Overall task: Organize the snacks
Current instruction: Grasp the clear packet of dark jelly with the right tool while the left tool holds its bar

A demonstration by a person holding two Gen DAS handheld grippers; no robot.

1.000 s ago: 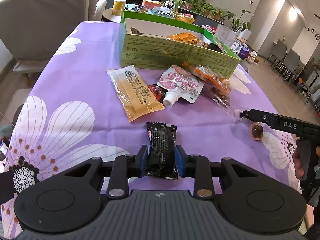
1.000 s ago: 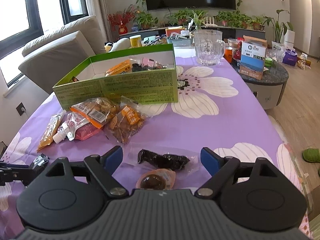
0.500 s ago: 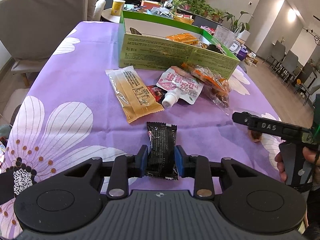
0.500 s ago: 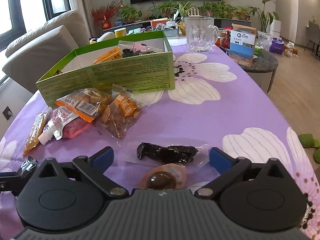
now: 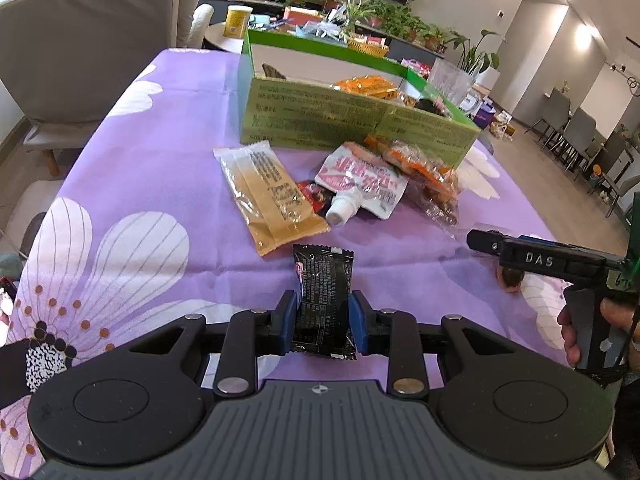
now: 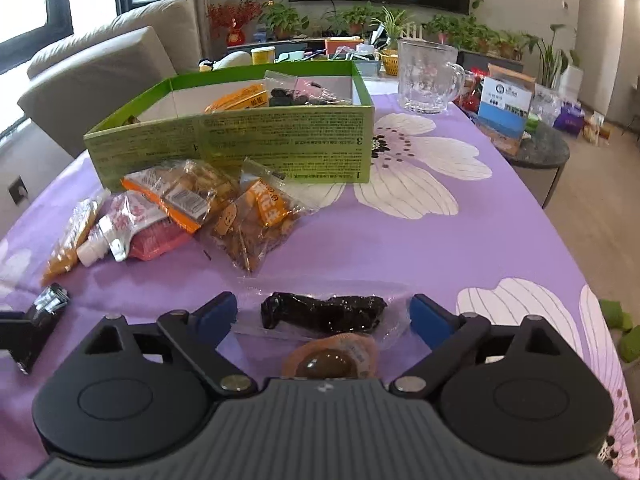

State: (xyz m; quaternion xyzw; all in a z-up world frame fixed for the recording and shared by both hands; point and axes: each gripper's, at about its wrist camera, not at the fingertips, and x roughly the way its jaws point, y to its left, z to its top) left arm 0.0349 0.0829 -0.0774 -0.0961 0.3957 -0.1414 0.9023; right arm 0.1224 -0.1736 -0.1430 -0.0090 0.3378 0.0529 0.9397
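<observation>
- Purple floral cloth [image 5: 168, 152] is slick, with loose snacks crowded before the green box [image 5: 320, 120].
- Left gripper [image 5: 323, 322]: black packet [image 5: 323, 300] pinched between narrowed pads; a thin wrapper may slip out.
- Right gripper [image 6: 323, 314]: jaws wide, empty, flanking the dark snack [image 6: 324, 314]; the round candy [image 6: 332, 362] just beside could be caught too.

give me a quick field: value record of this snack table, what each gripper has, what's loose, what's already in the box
left gripper: shut on black snack packet
right gripper: open, dark snack in clear wrapper between the fingers, untouched
nearest right gripper: round brown snack
box: green box, open top, on purple flowered tablecloth
in box: orange packets, dark snack bag
loose by box: yellow packet, pink spout pouch, orange-labelled bags
behind box: glass jug
</observation>
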